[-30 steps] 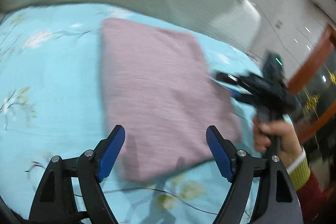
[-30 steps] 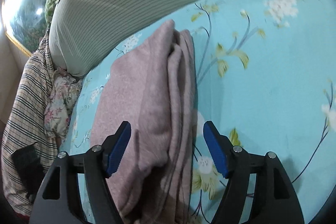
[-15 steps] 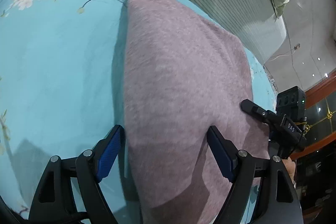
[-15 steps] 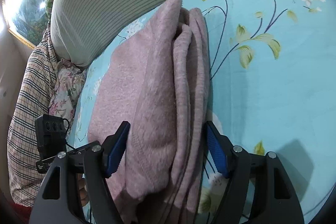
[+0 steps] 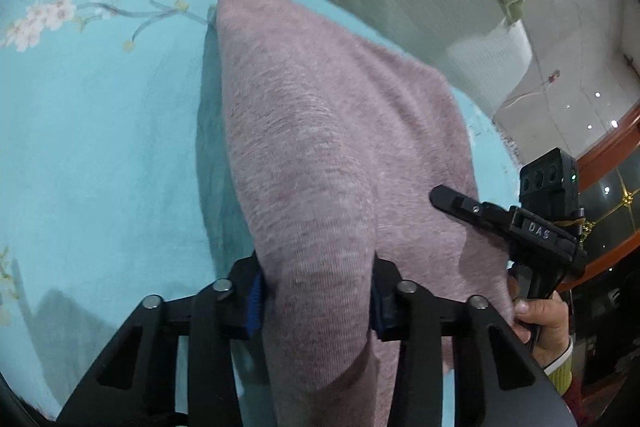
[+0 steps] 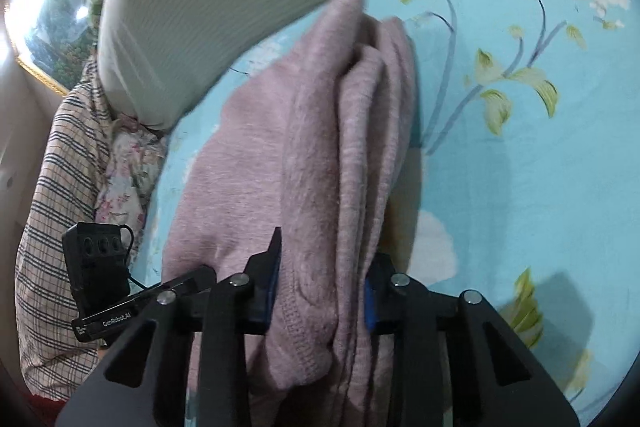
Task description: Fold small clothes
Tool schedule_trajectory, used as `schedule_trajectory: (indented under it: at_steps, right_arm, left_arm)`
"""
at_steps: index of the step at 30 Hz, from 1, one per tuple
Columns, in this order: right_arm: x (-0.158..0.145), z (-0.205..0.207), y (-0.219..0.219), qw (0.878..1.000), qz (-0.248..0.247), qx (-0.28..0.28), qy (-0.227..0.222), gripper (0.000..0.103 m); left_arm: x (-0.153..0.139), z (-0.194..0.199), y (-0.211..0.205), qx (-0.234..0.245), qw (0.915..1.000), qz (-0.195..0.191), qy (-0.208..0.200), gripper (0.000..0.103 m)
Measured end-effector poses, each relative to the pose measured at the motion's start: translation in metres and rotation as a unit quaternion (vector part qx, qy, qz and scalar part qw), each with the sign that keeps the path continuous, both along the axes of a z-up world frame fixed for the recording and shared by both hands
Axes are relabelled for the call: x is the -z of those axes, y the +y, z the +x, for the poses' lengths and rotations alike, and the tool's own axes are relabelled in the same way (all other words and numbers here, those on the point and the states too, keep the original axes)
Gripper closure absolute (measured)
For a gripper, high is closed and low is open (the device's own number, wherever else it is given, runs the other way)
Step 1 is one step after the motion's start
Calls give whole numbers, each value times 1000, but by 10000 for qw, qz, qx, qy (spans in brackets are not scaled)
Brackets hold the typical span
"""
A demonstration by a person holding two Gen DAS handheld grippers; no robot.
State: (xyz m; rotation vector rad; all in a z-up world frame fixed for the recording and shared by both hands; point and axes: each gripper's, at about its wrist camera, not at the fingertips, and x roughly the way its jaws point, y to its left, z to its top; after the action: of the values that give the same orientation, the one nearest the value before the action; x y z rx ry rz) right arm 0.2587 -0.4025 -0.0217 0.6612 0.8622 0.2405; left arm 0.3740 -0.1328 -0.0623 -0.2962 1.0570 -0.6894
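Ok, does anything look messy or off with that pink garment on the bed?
Nothing looks spilled or damaged. The only untidy part is the folded pink garment: its stacked layers on the right-hand edge sit uneven, some sticking out past others. The far end rests on the blue floral sheet.

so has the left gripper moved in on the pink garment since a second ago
Yes. In its own view the left gripper has advanced onto the pink garment, from the near corner, relative to the floral sheet. Its jaws are closing with the fabric bunched between them.
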Motion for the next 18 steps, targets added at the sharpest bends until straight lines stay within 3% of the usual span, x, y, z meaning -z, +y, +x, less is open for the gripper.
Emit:
schedule_trajectory:
  at_steps: [7,12,18]
  right_arm:
    - [-26,-15,69,9982,-87,-469,-377,72]
    - [-27,-21,122,9943,-31,-941,-502,72]
    - [-12,-21,159,9904,-106,-1333,-344,72]
  left_arm:
    - [-36,-36,51,-179,9991,-91,-372,68]
    - [-53,-76,103,-503,9964,100,-673,68]
    - [-47,-114,153,-829,9937,230,-721,68]
